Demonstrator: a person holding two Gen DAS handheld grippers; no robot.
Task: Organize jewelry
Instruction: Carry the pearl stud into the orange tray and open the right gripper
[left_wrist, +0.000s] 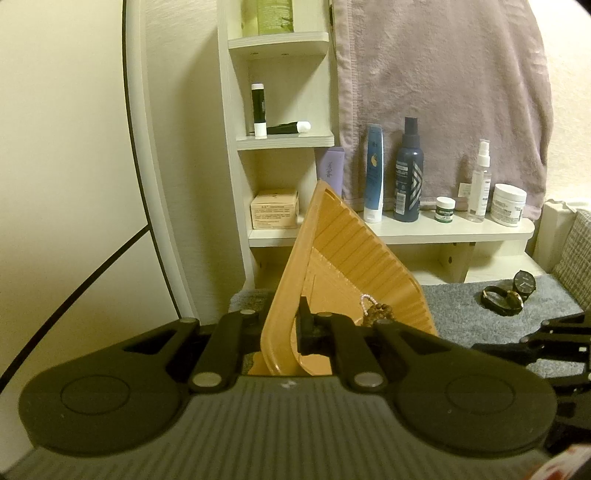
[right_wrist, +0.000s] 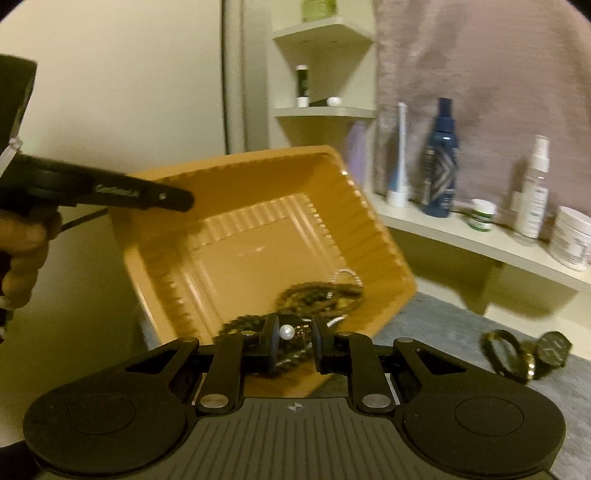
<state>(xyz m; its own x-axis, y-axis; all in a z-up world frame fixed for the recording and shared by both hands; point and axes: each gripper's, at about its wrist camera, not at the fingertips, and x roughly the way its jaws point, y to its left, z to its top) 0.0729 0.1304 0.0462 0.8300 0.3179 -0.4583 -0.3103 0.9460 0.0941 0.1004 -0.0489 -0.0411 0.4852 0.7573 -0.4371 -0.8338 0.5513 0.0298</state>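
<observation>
Left gripper (left_wrist: 284, 332) clamped narrow on rim of ribbed orange plastic tray (left_wrist: 343, 254), holding tray tilted up on edge above grey fuzzy mat (left_wrist: 458, 306); brown bead bracelet with small white loop (left_wrist: 376, 314) resting low inside tray

Right gripper (right_wrist: 293, 341) narrowed around small white pearl piece (right_wrist: 286, 331), pearl against left pad, gap on other side, so firm grip not certain; dark chains heaped just beyond fingertips in lowest corner of tray

Right wrist view only: whole tray interior, blurred pile of dark and gold chains (right_wrist: 317, 299), left gripper reaching in from left edge with bare hand (right_wrist: 22, 240) beneath

Left wrist view only: sharp look at black round-faced watch (left_wrist: 524, 282) and dark bangle rings (left_wrist: 500, 299) lying on mat, well apart from tray; white shelf (left_wrist: 454, 227) with bottles and jars behind; mauve towel (left_wrist: 443, 92) hanging above
</observation>
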